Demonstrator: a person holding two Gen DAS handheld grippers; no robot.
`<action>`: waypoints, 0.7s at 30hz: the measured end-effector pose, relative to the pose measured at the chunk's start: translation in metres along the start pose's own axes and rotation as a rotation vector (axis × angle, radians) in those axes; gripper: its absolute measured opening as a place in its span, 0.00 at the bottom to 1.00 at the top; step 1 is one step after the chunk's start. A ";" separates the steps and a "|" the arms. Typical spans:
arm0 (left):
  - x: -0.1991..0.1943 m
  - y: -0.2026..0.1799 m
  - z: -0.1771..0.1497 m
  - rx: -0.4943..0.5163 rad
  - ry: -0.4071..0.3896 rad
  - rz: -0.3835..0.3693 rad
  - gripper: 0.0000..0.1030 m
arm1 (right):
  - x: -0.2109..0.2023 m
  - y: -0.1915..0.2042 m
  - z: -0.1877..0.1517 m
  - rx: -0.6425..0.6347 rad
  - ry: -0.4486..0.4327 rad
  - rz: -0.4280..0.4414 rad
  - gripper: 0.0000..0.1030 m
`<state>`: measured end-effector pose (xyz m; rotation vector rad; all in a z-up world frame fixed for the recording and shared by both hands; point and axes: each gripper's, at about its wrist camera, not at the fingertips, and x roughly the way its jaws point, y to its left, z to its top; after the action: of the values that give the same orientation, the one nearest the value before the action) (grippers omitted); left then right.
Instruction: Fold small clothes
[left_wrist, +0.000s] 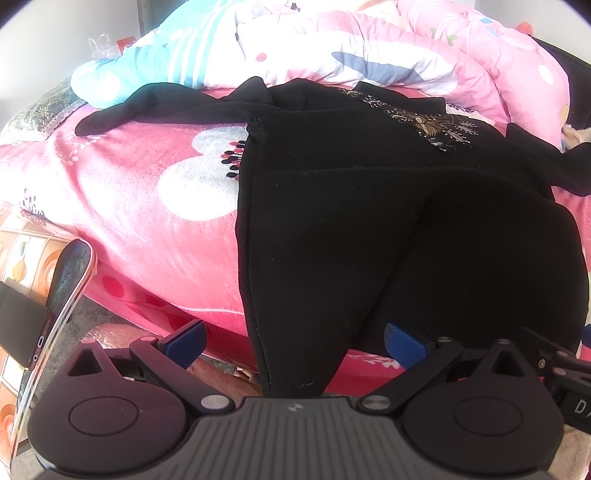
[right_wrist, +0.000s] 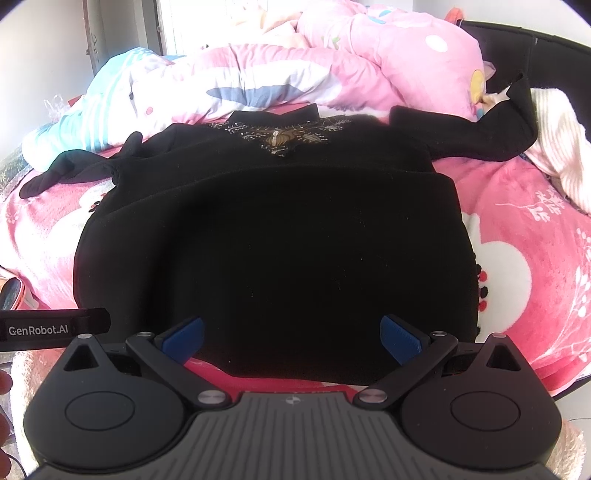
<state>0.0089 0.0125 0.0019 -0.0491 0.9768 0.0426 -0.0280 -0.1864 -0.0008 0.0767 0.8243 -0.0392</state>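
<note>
Closest to my left lens, my left gripper (left_wrist: 293, 341) has its blue pads (left_wrist: 186, 341) spread wide apart with nothing between them; the near hem of the black top (left_wrist: 369, 240) hangs over the bed edge at 6 o'clock, falling between the fingers without touching either pad as far as I can tell. On the right side, my right gripper (right_wrist: 291, 338) is likewise spread apart, blue pads (right_wrist: 400, 338) clear of the cloth, with the same black top (right_wrist: 273, 243) spread flat straight ahead from centre to 12 o'clock.

That garment lies on a pink blanket (right_wrist: 524, 258) printed with white flowers. Its bottom part is folded up over the body, making a straight edge across the middle. At 12 o'clock in the right view sits a beaded gold and silver embroidery (right_wrist: 280, 138) below the collar; one sleeve (right_wrist: 480, 136) trails to 2 o'clock, another (right_wrist: 74, 170) to 10 o'clock.

Behind it, a rumpled pink quilt (right_wrist: 332, 74) fills the 12 o'clock stretch. A cream striped cloth (right_wrist: 557, 147) rests at 3 o'clock.

At 8 o'clock in the right view a black strap (right_wrist: 55, 328) reads "GenRobot.AI". In the left view, letters "DA" (left_wrist: 581, 406) show at 4 o'clock on the other device, the rest cut off. A phone (left_wrist: 26, 328) sits clamped at 8 o'clock there.
</note>
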 end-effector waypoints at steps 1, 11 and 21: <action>0.000 0.000 0.000 0.000 -0.001 0.000 1.00 | 0.000 0.000 0.001 0.000 -0.001 0.000 1.00; -0.004 0.012 0.026 -0.038 -0.052 0.018 1.00 | 0.000 0.000 0.016 -0.008 -0.028 0.018 1.00; -0.018 0.063 0.109 -0.073 -0.252 0.132 1.00 | -0.003 0.002 0.086 -0.094 -0.226 0.106 1.00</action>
<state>0.0848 0.0815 0.0762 -0.0449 0.7249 0.2008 0.0331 -0.1912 0.0601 0.0266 0.5946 0.0899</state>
